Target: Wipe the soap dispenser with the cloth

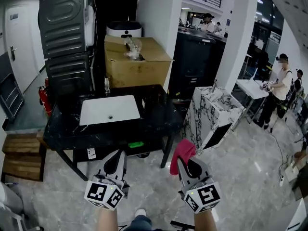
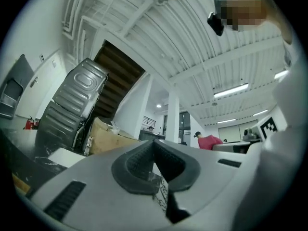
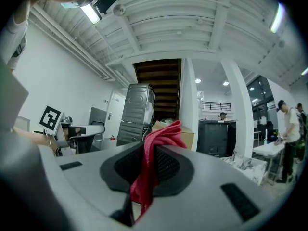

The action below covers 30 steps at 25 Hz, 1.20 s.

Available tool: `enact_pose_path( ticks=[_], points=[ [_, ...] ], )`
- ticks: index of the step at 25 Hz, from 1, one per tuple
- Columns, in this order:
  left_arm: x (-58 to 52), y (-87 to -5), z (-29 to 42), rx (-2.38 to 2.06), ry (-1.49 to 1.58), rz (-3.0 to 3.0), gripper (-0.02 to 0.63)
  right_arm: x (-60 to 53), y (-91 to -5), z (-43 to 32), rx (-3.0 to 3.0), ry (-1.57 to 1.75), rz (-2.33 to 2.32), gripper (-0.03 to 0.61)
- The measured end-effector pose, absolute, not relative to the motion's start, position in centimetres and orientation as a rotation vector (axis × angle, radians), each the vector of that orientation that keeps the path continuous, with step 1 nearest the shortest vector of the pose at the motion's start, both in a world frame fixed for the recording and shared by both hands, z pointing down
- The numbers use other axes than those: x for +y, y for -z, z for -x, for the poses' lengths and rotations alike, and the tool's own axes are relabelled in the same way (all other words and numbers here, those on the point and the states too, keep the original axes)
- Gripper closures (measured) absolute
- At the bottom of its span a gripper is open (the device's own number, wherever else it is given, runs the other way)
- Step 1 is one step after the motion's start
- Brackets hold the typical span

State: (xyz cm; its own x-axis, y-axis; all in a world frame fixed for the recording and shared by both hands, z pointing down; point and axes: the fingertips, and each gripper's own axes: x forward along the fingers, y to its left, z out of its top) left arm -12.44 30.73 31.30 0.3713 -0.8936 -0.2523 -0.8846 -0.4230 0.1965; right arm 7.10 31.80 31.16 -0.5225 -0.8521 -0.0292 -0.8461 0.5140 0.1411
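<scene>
Cloth (image 3: 153, 150), red and limp, was pinched between the black ribbed pads (image 3: 167, 166) of the right gripper (image 1: 186, 165), whose jaws were clamped on it. One crumpled end stood up above the tips and a strip hung down behind them. The left gripper (image 1: 117, 157) had its jaws pressed together with nothing between them. There were two grippers, both grey plastic, each carrying one cube (image 1: 103, 194) of black-and-white square markers at the rear. Both were held over the floor (image 1: 240, 177) in front of the table (image 1: 156, 112), well apart from it.

That floor was pale, glossy stone tile. The table had a black top with thin white veins and one white rectangular sink (image 1: 109, 109) sunk into it. The soap dispenser (image 1: 107, 85) stood upright just behind the sink's back edge, one small slim bottle (too small to tell its material). Behind it sat one brown cardboard box (image 1: 137, 64), its flaps open. Left of the box rose a tall grey metal panel (image 1: 65, 32) pressed with rounded ribs, with one red fire extinguisher (image 1: 44, 100) at its foot. Stacked wooden pallets (image 1: 21, 155) lay on the floor at the table's left end. To the right stood one white stone block (image 1: 214, 112) with black veining, and beyond it a person (image 1: 281, 88) stood at a white table under a ribbed white ceiling
</scene>
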Motion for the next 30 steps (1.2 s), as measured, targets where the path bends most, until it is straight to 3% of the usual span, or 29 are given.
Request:
enact_pose_path(
  ticks=[4, 7, 9, 13, 18, 30],
  points=[
    [23.7, -31.8, 12.6, -1.657, 0.443, -2.603, 0.588, 25.0, -31.3, -6.1, -2.683, 0.215, -1.502, 0.528],
    [19.0, -32.6, 12.1, -1.581, 0.357, -2.63, 0.473, 20.8, -31.7, -5.5, -2.676, 0.211, -1.502, 0.528],
    [16.3, -32.9, 11.9, -1.515, 0.352, -2.639, 0.327, 18.6, -31.9, -5.2, -2.683, 0.195, -1.499, 0.528],
    [12.3, -33.5, 11.8, -1.478, 0.364, -2.616, 0.222, 15.3, -32.6, -5.3, -2.723, 0.112, -1.504, 0.528],
    [7.7, -34.2, 11.0, -1.498, 0.324, -2.619, 0.189, 10.6, -33.0, -6.1, -2.727, 0.076, -1.512, 0.528],
    [-6.5, -35.5, 8.1, -1.553, 0.414, -2.603, 0.193, -6.3, -34.2, -9.2, -2.796, 0.022, -1.416, 0.528]
  ],
)
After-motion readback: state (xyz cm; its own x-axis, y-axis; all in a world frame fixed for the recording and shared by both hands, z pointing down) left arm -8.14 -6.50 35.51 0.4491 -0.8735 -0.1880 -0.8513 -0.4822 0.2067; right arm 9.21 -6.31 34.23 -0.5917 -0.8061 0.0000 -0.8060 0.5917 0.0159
